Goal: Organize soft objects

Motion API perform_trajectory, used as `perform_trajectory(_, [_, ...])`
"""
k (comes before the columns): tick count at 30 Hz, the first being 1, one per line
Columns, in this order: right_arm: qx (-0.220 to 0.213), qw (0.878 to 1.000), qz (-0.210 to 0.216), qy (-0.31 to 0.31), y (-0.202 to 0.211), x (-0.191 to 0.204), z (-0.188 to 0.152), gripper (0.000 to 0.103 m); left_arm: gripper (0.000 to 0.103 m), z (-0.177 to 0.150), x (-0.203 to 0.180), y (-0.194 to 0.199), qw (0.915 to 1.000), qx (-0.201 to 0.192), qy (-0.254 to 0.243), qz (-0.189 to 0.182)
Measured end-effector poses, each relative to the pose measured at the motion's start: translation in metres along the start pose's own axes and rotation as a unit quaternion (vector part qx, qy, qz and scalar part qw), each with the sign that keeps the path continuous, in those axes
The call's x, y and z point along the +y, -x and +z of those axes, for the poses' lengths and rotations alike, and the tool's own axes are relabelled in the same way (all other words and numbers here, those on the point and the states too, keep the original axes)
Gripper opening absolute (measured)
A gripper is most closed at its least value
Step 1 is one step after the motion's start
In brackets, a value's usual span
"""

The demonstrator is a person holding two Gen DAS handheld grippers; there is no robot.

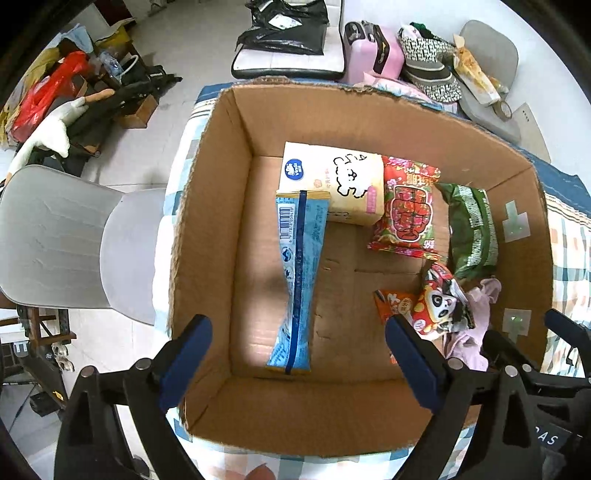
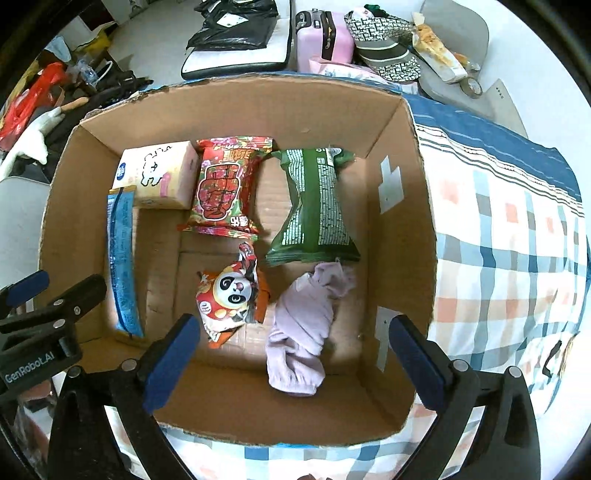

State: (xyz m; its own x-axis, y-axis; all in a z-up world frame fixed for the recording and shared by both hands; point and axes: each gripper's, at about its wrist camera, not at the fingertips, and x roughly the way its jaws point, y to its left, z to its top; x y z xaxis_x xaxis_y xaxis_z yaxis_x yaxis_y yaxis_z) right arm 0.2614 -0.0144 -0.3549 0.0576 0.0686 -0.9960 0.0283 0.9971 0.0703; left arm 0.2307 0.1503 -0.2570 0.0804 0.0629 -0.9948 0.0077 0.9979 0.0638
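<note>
An open cardboard box (image 1: 210, 236) (image 2: 402, 236) sits on a checked bedspread. Inside lie a blue packet (image 1: 297, 280) (image 2: 123, 258), a cream tissue pack (image 1: 332, 182) (image 2: 159, 175), a red snack bag (image 1: 408, 208) (image 2: 223, 188), a green bag (image 1: 472, 230) (image 2: 316, 206), a panda packet (image 1: 439, 302) (image 2: 231, 295) and a lilac sock (image 1: 476, 325) (image 2: 303, 332). My left gripper (image 1: 299, 365) is open and empty above the box's near left part, over the blue packet. My right gripper (image 2: 293, 363) is open and empty above the sock. The left gripper shows in the right wrist view (image 2: 40, 306).
A grey chair (image 1: 74, 240) stands left of the box. Beyond the box are a pink case (image 1: 373, 51) (image 2: 325, 37), patterned hats (image 1: 432, 62) (image 2: 388, 40), black bags (image 1: 288, 29) and floor clutter (image 1: 66, 96). The checked bedspread (image 2: 509, 240) extends right.
</note>
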Motion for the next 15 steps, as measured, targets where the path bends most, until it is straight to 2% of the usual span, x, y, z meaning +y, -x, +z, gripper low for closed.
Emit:
perform_trajectory(3, [-0.001, 1.000, 0.006, 0.003, 0.013, -0.001, -0.009, 0.103, 0.096, -0.003, 0.005, 0.004, 0.9999, -0.011, 0.004, -0.001])
perform_trajectory(7, [-0.012, 1.000, 0.021, 0.008, 0.035, -0.003, -0.024, 0.103, 0.096, -0.018, 0.004, 0.035, 0.9990, -0.043, 0.011, -0.002])
perform_trajectory(15, [-0.084, 0.996, 0.021, 0.006, 0.118, -0.015, -0.070, 0.103, 0.096, -0.055, -0.007, 0.116, 0.9938, -0.111, 0.003, -0.007])
